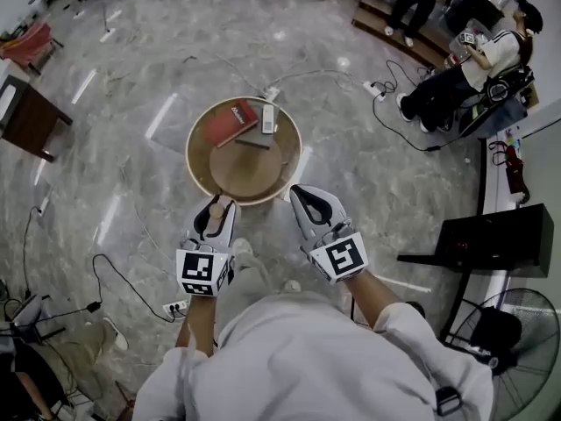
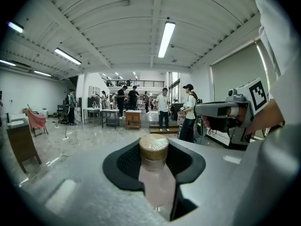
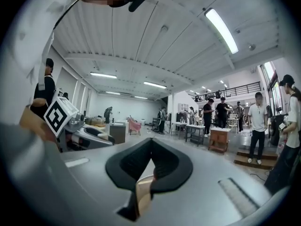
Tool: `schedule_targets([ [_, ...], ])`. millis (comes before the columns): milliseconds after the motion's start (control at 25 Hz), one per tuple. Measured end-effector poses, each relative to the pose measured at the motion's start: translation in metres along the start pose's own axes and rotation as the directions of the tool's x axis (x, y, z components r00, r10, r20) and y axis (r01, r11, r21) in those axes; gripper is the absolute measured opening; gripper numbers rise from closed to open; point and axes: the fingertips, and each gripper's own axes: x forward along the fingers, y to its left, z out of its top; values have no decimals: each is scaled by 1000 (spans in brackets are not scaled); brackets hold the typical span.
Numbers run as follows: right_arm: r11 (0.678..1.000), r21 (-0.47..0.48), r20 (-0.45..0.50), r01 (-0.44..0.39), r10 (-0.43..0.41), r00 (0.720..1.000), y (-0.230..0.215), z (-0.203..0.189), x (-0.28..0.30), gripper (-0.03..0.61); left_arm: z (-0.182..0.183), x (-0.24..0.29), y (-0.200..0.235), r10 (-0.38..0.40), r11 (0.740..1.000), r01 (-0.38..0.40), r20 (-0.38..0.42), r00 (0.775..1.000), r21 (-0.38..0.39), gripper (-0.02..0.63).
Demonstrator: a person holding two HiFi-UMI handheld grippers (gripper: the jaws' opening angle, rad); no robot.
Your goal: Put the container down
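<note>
The container is a small clear bottle with a cork-coloured cap. My left gripper is shut on it, its black pads pressing on both sides just below the cap. It hangs in the air at the near rim of a round wooden table. In the left gripper view the bottle stands upright between the jaws of the left gripper. My right gripper is level with it on the right, jaws together with nothing between them. In its own view the pads of the right gripper meet at the tip.
On the table lie a red book, a white remote and a dark flat object. Cables and a power strip cross the marble floor. A black case and a fan stand right; people are at the far right.
</note>
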Motion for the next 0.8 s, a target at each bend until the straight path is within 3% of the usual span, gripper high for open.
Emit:
schedule_targets([
  [360, 998, -22, -8, 53, -53, 999, -34, -30, 83, 2, -27, 70, 63, -51, 997, 51, 16, 999, 54, 127],
  [800, 997, 25, -14, 77, -77, 997, -71, -129, 147, 12, -102, 163, 104, -29, 999, 29, 2, 1000, 44, 127],
])
